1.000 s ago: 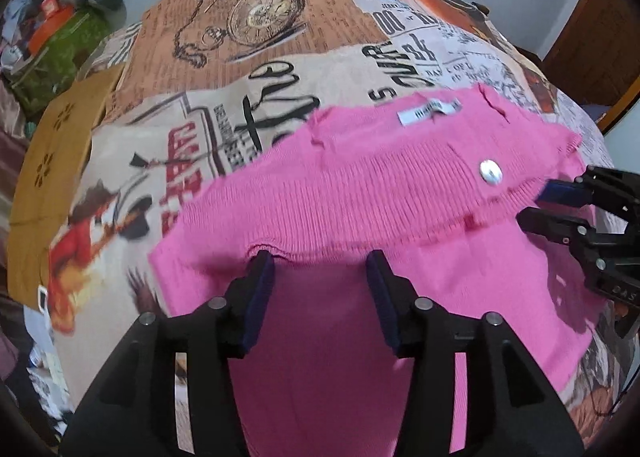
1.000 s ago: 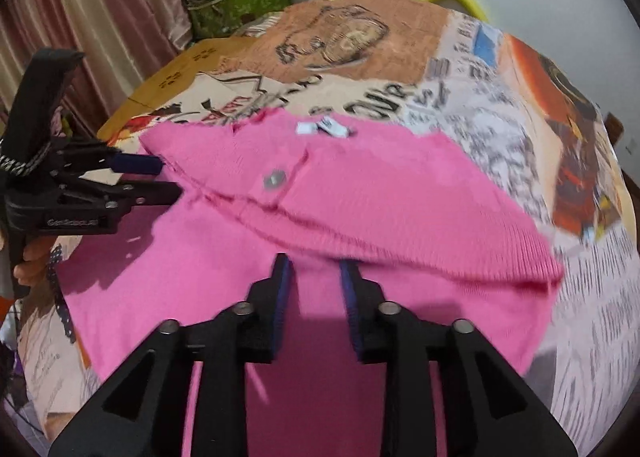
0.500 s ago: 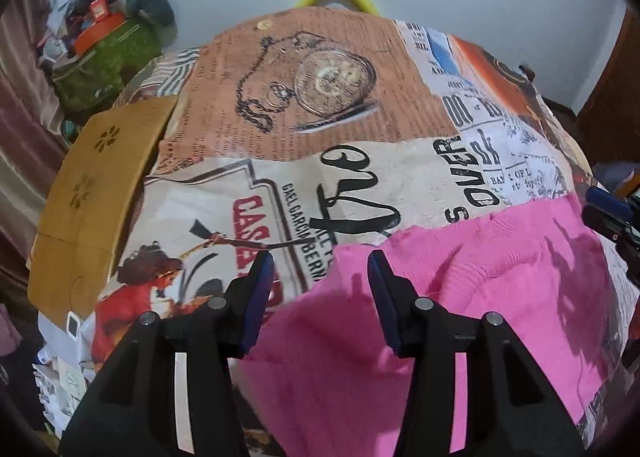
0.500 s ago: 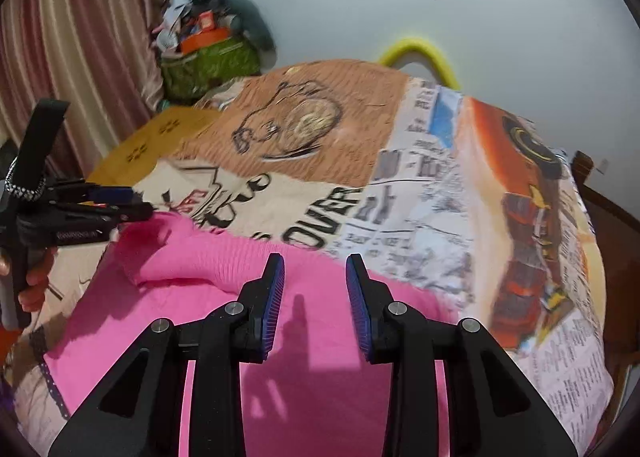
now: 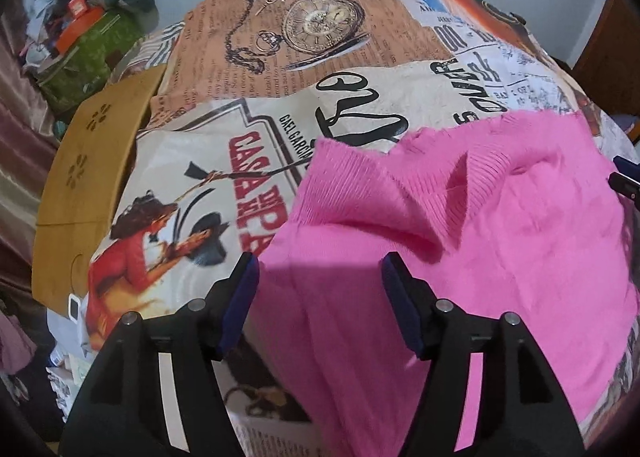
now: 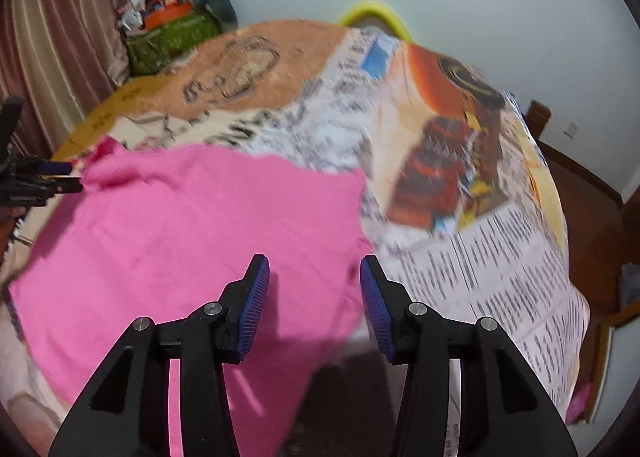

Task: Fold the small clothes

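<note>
A pink knit top (image 5: 460, 241) lies on the printed bedspread (image 5: 280, 105), folded over so its plain side faces up. It also shows in the right wrist view (image 6: 192, 225). My left gripper (image 5: 320, 305) is open and empty above the top's near left edge. My right gripper (image 6: 314, 305) is open and empty over the top's near right corner. The left gripper's fingertips (image 6: 60, 177) show at the far left of the right wrist view, beside a bunched pink corner. A fold ridge (image 5: 460, 185) stands up in the cloth.
A yellow-brown board (image 5: 88, 177) lies along the bed's left side. A green bag with clutter (image 5: 84, 45) stands at the back left by a curtain (image 6: 52, 37). A yellow hoop (image 6: 376, 13) is behind the bed. Wooden furniture (image 6: 580, 193) is on the right.
The top's collar, label and button were face up a second ago; now the plain side shows. Both grippers have opened wider and pulled back toward the near edge.
</note>
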`<state>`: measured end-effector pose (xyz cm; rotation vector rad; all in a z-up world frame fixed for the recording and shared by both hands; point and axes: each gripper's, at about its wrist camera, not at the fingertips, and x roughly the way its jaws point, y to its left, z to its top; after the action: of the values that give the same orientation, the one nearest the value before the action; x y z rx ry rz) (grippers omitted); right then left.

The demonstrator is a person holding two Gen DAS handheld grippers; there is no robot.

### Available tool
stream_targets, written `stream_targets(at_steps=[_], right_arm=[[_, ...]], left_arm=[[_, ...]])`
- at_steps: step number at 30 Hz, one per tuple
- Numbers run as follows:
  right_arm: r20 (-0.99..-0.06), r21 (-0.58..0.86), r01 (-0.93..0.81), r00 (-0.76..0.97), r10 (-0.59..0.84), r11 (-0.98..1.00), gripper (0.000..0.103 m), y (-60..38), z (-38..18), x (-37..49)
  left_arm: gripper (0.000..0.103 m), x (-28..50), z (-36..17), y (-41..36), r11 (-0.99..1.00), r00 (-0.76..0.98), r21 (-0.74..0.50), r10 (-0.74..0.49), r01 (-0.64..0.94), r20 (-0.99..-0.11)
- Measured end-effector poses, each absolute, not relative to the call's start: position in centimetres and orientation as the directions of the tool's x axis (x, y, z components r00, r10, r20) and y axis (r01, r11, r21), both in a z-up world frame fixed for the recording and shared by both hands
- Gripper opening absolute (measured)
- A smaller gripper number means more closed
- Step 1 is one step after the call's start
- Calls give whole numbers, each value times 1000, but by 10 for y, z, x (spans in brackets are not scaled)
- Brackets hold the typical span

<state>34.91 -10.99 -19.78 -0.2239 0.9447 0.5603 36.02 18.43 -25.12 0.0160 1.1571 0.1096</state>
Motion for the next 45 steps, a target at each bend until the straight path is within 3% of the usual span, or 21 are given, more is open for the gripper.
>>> stream_targets(at_steps=[3, 7, 15, 23, 40, 41, 45], right_arm=[[-813, 76, -521, 461, 355, 850, 44, -113, -202, 361], [-810, 108, -507, 454, 371, 855, 44, -109, -206, 372], [-802, 82, -524, 470, 368, 848, 44, -109, -207, 356], [-798, 96, -508, 475, 372, 856, 44, -131, -187, 324], [-824, 204, -488, 382, 418, 849, 44, -153, -184, 225], [-828, 214, -484, 370, 420, 848, 44, -153, -187, 221], [-846, 233, -476, 330, 418, 848, 44, -152, -199, 218]], left_arm=[[68, 376, -258, 183, 996, 385, 30, 59, -81, -921], [68, 394, -256, 183, 988, 415, 88, 132, -125, -900], [68, 387, -242, 231, 950, 414, 38, 171, -311, -894], [68, 325, -232, 224, 967, 399, 68, 165, -245, -902], [68, 213, -248, 177, 979, 341, -74, -5, -192, -940], [65, 208, -248, 175, 976, 356, -85, -9, -198, -935], [15, 201, -247, 172, 966, 375, -173, -91, -192, -923]])
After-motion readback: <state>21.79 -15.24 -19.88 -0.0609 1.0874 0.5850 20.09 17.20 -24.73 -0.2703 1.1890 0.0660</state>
